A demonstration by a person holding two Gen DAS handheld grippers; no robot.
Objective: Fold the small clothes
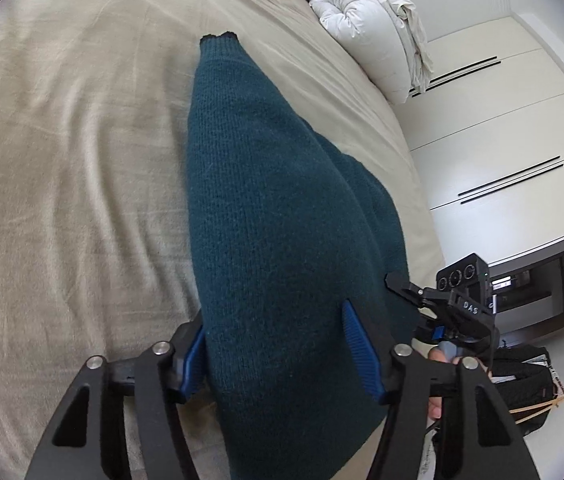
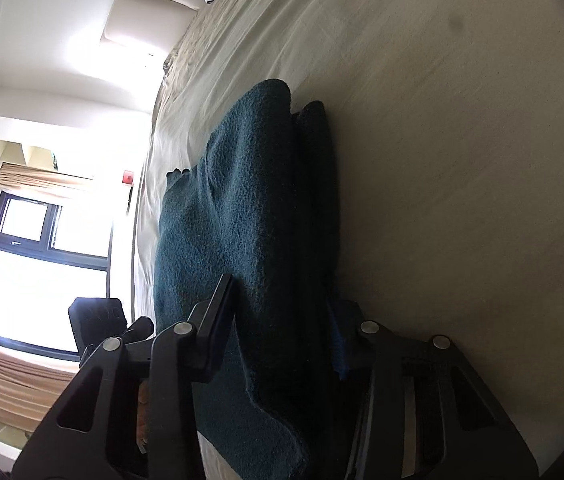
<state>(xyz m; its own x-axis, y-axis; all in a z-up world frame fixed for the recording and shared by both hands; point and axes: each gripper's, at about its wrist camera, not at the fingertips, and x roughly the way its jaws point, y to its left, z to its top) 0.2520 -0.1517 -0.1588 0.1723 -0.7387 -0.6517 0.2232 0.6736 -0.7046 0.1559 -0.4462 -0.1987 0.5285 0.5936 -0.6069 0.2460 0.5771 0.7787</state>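
Left gripper (image 1: 278, 354): blue pads spread wide but bearing on a thick fold of the dark teal knitted sweater (image 1: 266, 208), its long axis running straight ahead over the beige bedsheet (image 1: 62, 140). Right gripper (image 2: 282, 332), just beside, grips the same hem likewise; neither nearer.

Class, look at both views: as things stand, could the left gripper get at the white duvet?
Probably not now. The left gripper has the teal sweater between its fingers, and the white duvet lies far up the bed.

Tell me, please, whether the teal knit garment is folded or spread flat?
Folded: the teal knit garment shows doubled layers, draped between both tools over the bed.
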